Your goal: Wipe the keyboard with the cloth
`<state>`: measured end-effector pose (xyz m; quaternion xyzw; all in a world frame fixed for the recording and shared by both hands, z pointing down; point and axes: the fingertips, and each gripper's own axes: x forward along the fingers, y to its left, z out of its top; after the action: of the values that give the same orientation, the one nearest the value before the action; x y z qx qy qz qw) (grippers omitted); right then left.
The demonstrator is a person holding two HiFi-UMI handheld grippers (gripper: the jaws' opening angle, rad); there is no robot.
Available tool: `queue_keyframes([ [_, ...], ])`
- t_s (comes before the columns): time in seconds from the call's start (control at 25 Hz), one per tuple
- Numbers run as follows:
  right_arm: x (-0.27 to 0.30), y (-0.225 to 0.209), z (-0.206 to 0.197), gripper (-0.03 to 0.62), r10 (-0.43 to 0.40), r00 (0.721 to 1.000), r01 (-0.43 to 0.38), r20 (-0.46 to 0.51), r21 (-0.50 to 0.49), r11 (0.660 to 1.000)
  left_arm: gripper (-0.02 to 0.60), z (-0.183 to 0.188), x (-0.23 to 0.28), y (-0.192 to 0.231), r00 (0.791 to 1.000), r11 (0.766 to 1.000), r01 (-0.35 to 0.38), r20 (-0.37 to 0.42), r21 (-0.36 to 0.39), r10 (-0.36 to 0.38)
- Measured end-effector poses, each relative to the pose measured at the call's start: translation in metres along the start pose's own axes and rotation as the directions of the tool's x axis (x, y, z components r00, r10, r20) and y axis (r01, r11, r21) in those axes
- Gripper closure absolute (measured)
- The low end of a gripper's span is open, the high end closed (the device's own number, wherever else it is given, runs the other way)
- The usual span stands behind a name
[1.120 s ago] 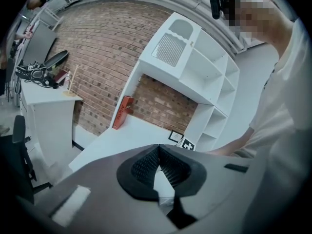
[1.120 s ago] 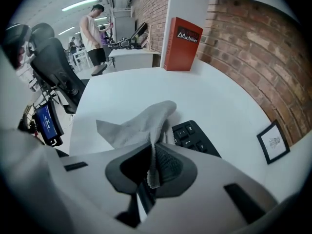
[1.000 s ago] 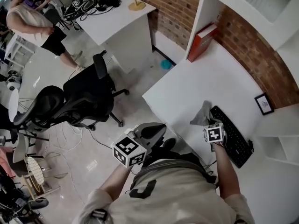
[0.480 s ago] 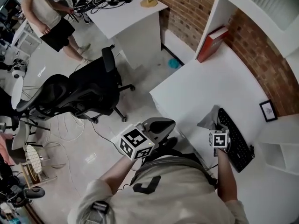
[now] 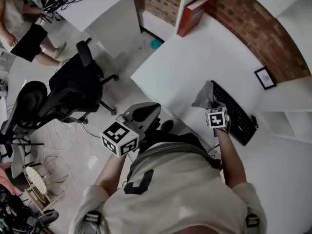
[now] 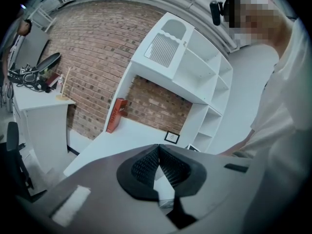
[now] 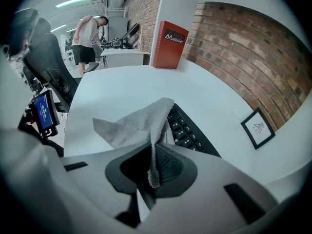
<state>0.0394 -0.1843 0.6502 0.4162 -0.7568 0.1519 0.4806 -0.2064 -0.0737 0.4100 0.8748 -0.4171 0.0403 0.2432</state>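
Right gripper [image 7: 152, 152] is clamping the grey cloth [image 7: 134, 123], with its jaws pinching one edge. The cloth is hanging over the end of the black keyboard [image 7: 190, 130] nearest the red book [image 7: 169, 44], on the white desk [image 5: 195, 57]. Left gripper [image 6: 157, 155] is hanging off the desk over the floor, jaws together with nothing between them. A small picture frame [image 7: 257, 127] is standing by the brick wall.

Cloth [image 5: 203, 96]: we see it over the keyboard's [image 5: 235, 113] eleven-o'clock end.
Right gripper [image 5: 211, 107]: at the cloth's five o'clock.
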Motion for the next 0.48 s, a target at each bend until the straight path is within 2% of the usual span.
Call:
queue_keyframes([
  [0.2, -0.014, -0.015, -0.028, 0.580, -0.018, 0.999, 0.018, -0.037, -0.002, 1.000, 0.577, -0.015, 0.019, -0.020, 0.999, 1.000, 0.017, -0.035, -0.009, -0.017],
  [0.32, -0.021, -0.023, -0.039, 0.580, -0.030, 0.999, 0.031, -0.031, 0.023, 0.999, 0.577, -0.014, 0.028, -0.036, 0.998, 0.999, 0.049, -0.047, 0.009, -0.048],
  [0.48, -0.022, -0.025, -0.045, 0.580, -0.026, 1.000, 0.026, -0.012, 0.029, 0.999, 0.577, -0.013, 0.033, -0.050, 0.998, 0.998, 0.052, -0.049, 0.034, -0.051],
])
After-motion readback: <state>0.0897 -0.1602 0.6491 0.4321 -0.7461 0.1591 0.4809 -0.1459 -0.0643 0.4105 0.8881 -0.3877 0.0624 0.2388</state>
